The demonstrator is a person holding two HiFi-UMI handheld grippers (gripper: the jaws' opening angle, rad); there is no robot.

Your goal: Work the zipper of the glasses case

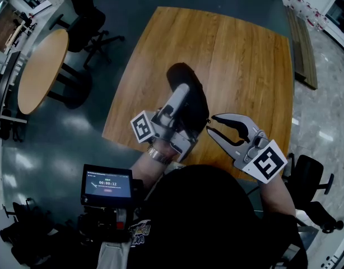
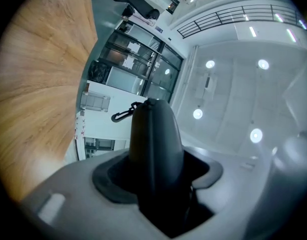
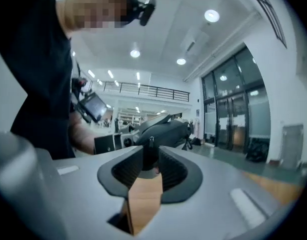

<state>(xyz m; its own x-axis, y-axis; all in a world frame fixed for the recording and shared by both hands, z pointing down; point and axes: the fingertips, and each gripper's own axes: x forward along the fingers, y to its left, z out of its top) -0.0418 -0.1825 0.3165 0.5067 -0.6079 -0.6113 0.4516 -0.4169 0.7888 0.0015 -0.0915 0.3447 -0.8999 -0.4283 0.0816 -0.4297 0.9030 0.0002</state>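
Note:
I hold a black, oval glasses case [image 1: 187, 88] lifted over the wooden table [image 1: 245, 55]. My left gripper [image 1: 183, 104] is shut across the case's body; in the left gripper view the case [image 2: 153, 139] rises between the jaws, with a small clip [image 2: 122, 115] hanging at its far end. My right gripper [image 1: 210, 123] reaches the case's near end from the right. In the right gripper view the case [image 3: 166, 128] lies just beyond the jaws, and its dark zipper pull [image 3: 150, 145] fills the narrow gap between the pads of the right gripper [image 3: 150, 163].
A round table [image 1: 40, 72] and a black office chair [image 1: 88, 27] stand to the left on the dark floor. A small screen [image 1: 106, 185] sits on the person's chest. A low wooden bench [image 1: 303, 49] runs along the right, with another chair [image 1: 309, 178] nearby.

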